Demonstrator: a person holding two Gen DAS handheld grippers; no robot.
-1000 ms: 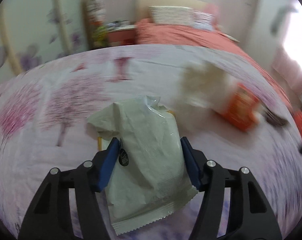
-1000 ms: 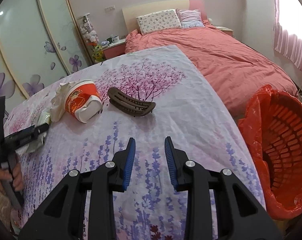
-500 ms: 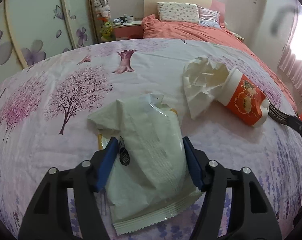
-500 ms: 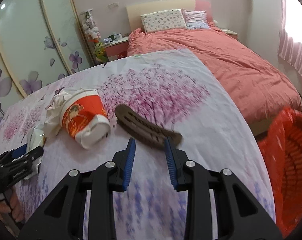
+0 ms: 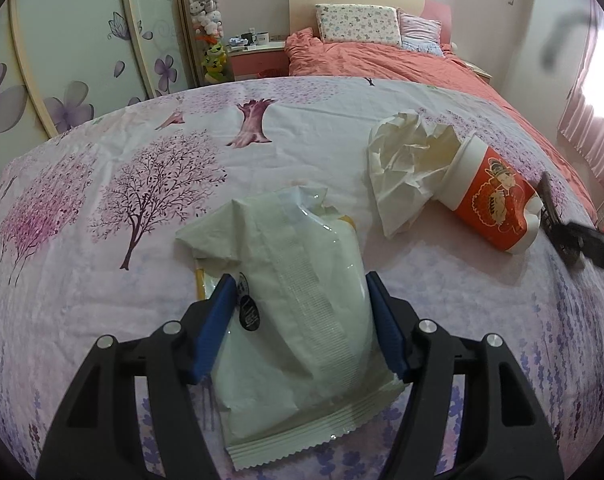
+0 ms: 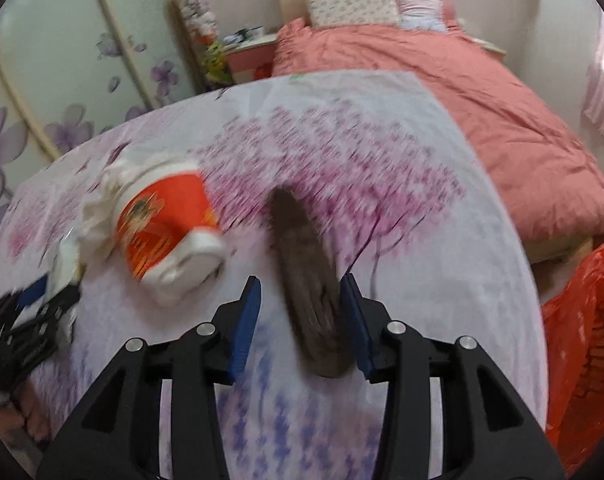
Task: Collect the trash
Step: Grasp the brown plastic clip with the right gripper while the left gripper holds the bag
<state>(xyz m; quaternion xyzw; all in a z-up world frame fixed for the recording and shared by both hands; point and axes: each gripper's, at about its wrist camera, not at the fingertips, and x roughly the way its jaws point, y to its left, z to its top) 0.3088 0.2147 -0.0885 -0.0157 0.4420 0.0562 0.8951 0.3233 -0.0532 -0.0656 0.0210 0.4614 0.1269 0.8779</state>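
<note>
A pale green snack wrapper (image 5: 302,320) lies on the flowered sheet (image 5: 101,220) between the jaws of my left gripper (image 5: 302,320), whose blue pads touch its sides. A crumpled tissue (image 5: 406,160) and a tipped red paper cup (image 5: 490,196) lie to the right. In the right wrist view, my right gripper (image 6: 302,320) is open around a dark brown hair clip (image 6: 310,292), apart from the left pad. The cup (image 6: 165,224) lies left of it.
An orange basket lined with a red bag (image 6: 590,340) stands off the right edge of the flowered surface. A bed with a salmon cover (image 6: 502,92) lies behind. Wardrobe doors (image 5: 61,60) stand at the left.
My right gripper has moved forward over the sheet and now straddles the hair clip. My left gripper has stayed around the wrapper and steadied.
</note>
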